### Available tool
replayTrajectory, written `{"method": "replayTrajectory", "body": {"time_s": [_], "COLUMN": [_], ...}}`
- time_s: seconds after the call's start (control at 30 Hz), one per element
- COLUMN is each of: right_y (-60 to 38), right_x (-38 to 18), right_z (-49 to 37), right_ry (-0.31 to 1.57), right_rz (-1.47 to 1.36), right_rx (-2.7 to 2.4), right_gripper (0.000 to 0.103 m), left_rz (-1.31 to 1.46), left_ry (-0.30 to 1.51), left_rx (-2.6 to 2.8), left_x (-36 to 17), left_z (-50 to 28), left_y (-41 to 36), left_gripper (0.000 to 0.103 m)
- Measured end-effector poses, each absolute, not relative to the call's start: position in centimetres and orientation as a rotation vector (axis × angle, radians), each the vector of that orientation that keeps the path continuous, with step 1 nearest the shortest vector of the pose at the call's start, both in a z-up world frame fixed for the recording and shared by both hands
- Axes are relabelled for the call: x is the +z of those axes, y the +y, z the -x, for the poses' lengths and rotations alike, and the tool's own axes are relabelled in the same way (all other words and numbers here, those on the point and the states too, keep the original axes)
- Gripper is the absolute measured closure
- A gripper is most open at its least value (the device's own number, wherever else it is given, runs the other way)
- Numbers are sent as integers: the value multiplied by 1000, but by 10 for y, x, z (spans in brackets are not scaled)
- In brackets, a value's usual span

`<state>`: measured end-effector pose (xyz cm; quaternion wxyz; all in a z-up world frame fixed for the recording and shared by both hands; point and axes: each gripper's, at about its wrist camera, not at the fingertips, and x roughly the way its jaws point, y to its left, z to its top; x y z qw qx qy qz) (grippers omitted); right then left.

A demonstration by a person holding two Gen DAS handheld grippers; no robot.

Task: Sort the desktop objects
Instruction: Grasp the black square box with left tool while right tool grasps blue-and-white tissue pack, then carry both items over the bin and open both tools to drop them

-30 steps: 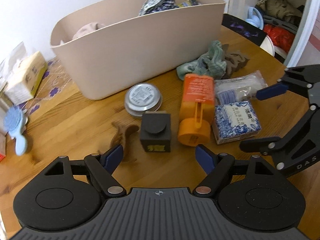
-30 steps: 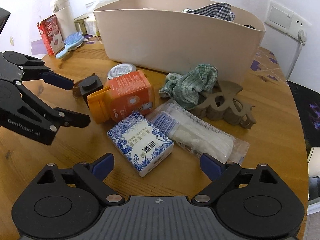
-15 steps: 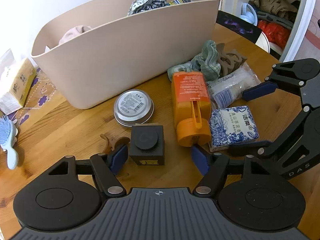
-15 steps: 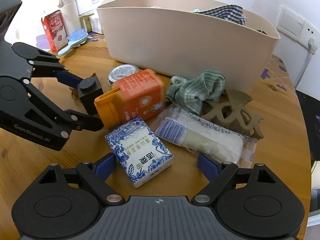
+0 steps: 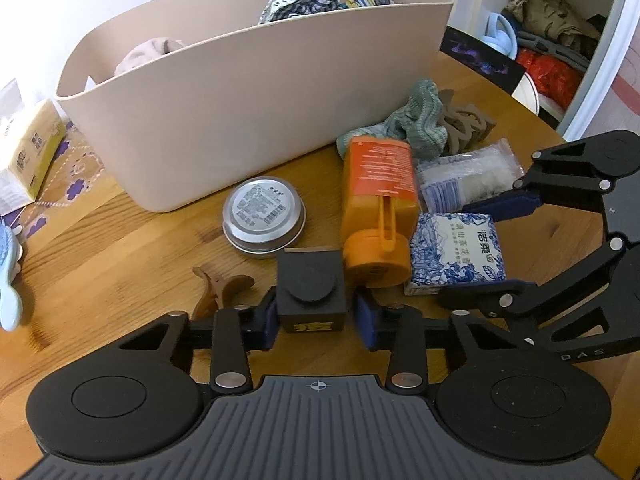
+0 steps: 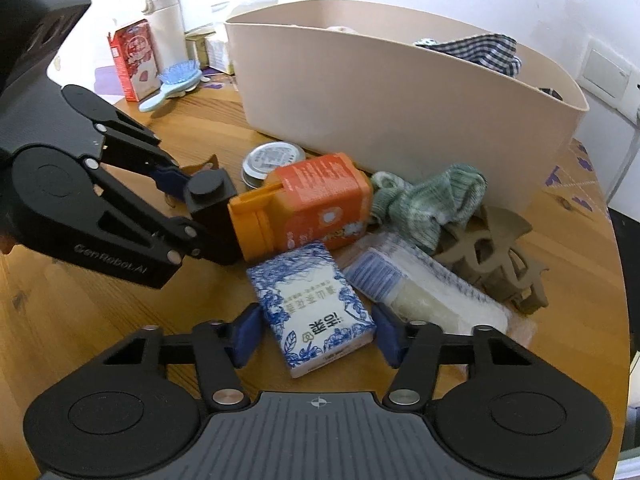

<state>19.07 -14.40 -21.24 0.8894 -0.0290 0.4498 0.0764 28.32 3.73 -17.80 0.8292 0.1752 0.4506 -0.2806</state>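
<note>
**Both grippers closing around items on the wooden table**

Your left gripper (image 5: 316,316) is closing around the small black cube with a round knob (image 5: 312,294); a slim gap shows at its right pad. Your right gripper (image 6: 318,332) is closing around the blue-and-white patterned tissue pack (image 6: 312,308), pads just clear. Both items sit mid-tabletop (image 5: 120,256), before the beige plastic bin (image 5: 256,120), beside the orange bottle (image 5: 378,208) lying flat.

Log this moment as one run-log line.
left gripper: closing around black cube | right gripper: closing around blue-white tissue pack | both items on table | beige bin: behind
</note>
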Motion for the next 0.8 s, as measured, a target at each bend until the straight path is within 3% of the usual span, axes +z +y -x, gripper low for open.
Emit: {"method": "replayTrajectory", "body": {"time_s": [0.3, 0.8], "right_y": [-145, -150], "right_x": [-211, -199], "right_z": [-186, -148], "right_ry": [941, 927], "right_rz": [59, 28], "right_rx": [173, 164], "right_gripper": [55, 57], "left_rz": [-377, -370], "left_ry": [966, 940], "left_rx": [-576, -563], "left_x": [-176, -156], "left_z": [-280, -251], "left_y": [43, 55], "left_gripper": [71, 71]}}
